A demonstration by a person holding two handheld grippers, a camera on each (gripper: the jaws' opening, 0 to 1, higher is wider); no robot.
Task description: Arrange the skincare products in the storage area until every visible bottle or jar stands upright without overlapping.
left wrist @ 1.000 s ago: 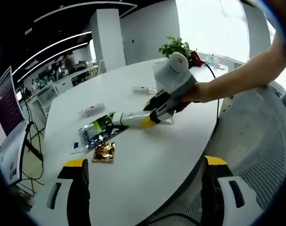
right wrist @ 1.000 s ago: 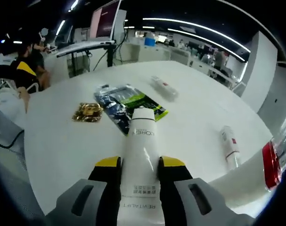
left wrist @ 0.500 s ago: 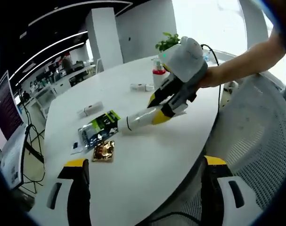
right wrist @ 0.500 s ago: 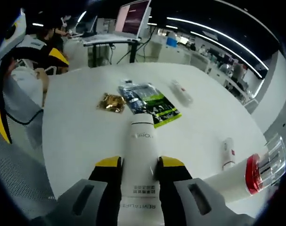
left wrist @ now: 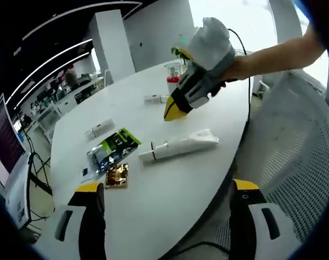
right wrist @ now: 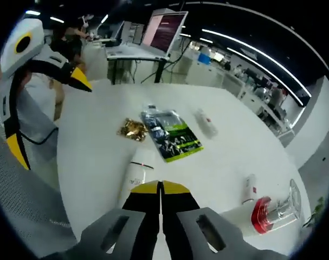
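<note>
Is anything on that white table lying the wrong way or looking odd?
Yes. The white tube lies flat on the table instead of standing, and so do two smaller white tubes. A gold foil packet and a green-and-black sachet lie loose beside them. The right hand-held gripper hangs above, shut and empty.

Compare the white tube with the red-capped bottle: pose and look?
The tube lies flat on the table, near the green packet; the bottle appears to stand upright near the edge. The tube is all white with a white cap; the bottle has a red collar under a clear cap. Neither is held.
</note>
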